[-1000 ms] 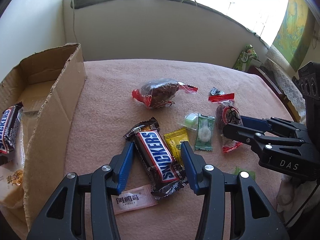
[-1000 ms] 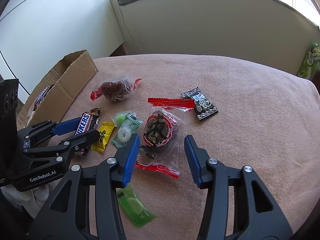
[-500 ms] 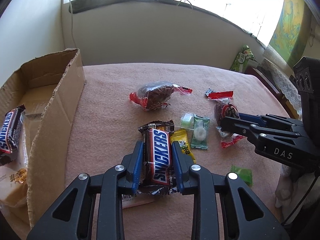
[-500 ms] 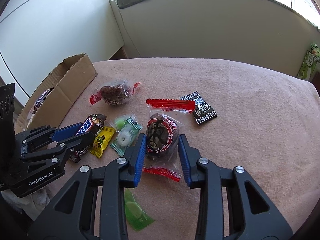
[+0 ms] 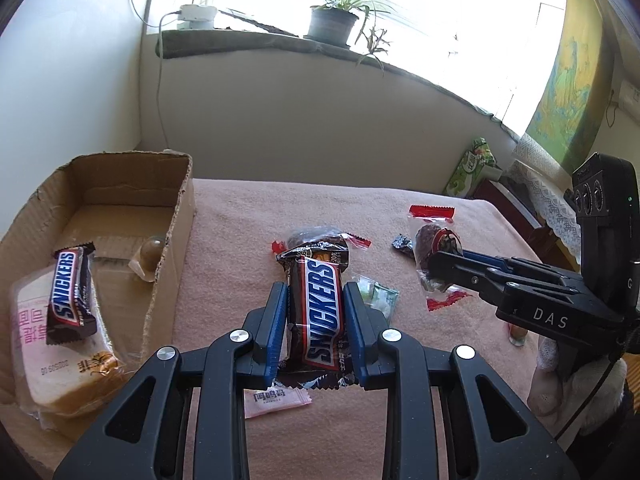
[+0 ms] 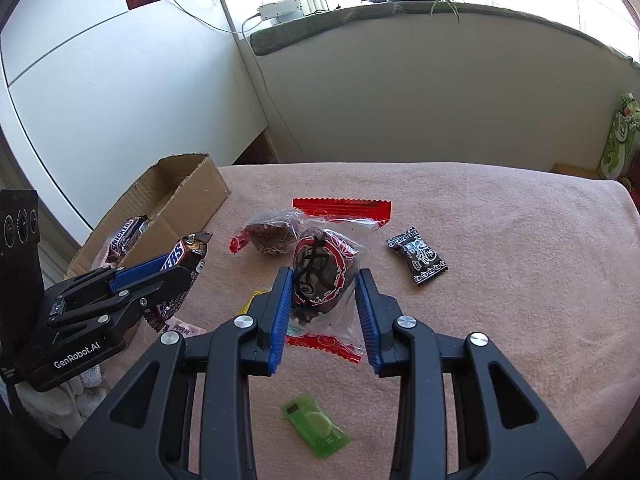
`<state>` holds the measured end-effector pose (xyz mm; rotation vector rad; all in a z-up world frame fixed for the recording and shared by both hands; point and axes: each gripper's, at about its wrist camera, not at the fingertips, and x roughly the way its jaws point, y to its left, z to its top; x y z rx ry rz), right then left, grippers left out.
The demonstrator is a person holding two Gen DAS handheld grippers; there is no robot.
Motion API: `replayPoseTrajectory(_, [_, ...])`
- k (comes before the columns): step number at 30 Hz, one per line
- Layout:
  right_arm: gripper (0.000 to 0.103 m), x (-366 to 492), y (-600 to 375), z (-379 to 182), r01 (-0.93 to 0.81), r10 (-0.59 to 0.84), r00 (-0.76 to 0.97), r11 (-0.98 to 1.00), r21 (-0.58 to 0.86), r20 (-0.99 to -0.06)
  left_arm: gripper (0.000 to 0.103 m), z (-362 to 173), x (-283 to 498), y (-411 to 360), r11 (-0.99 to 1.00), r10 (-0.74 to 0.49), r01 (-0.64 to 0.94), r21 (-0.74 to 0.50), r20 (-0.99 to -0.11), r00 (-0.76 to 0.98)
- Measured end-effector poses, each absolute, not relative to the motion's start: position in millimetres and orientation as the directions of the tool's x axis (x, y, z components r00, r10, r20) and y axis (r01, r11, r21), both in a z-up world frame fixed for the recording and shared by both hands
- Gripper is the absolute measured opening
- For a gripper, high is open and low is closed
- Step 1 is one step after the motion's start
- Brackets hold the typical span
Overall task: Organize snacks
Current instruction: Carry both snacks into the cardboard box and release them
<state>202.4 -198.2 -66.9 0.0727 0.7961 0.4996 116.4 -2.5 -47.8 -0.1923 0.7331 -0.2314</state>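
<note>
In the left wrist view my left gripper (image 5: pixel 316 292) is shut on a brown Snickers bar (image 5: pixel 320 320), which is held lengthwise above the pink cloth. To its left stands an open cardboard box (image 5: pixel 176 240) with a second Snickers bar (image 5: pixel 70 292) lying on a bread packet (image 5: pixel 60 368). In the right wrist view my right gripper (image 6: pixel 324 280) is shut on a clear red-edged packet (image 6: pixel 320 268) with a dark round snack, also off the cloth. The left gripper (image 6: pixel 188 268) with its bar (image 6: pixel 184 248) shows at the left, near the box (image 6: pixel 188 196).
On the cloth lie another clear packet of dark snack (image 6: pixel 272 232), a black candy wrapper (image 6: pixel 418 256), a green sachet (image 6: pixel 316 424), a pink sachet (image 5: pixel 276 398) and a green-white candy (image 5: pixel 380 296). A green carton (image 5: pixel 472 168) stands beyond the table's far right edge.
Both grippers went from open around their snacks to shut on them. Both have since risen, lifting the Snickers bar and the red-edged packet off the cloth.
</note>
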Motion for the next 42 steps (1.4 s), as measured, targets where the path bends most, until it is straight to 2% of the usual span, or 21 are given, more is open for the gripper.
replayPoseTrajectory(7, [0.033,197.3,-172.3,-50.4,-0.448,0.504,0.581,0.854,0.265,-0.639,0.027,-34.2,111.8,28.6,0.952,-0.254,0.093,-0.291,-0.587,0.769])
replayPoseTrajectory(18, [0.033,188.4,-108.9,-37.4,-0.535,0.569,0.54,0.801,0.269,-0.62,0.027,-24.9,106.8,88.3,0.949,-0.179,-0.006,-0.314,-0.554,0.813])
replayPoseTrajectory(29, [0.033,166.9,-49.0,-38.8,-0.613,0.61,0.493,0.749,0.25,-0.621,0.027,-28.3,93.6,127.8,0.956,-0.064,-0.108,-0.272,-0.552,0.832])
replayPoseTrajectory(42, [0.033,151.8,12.0,-46.6,-0.681,0.63,0.441,0.699,0.219,-0.639,0.027,-34.2,81.3,153.1,0.961,0.008,-0.161,-0.227,-0.554,0.832])
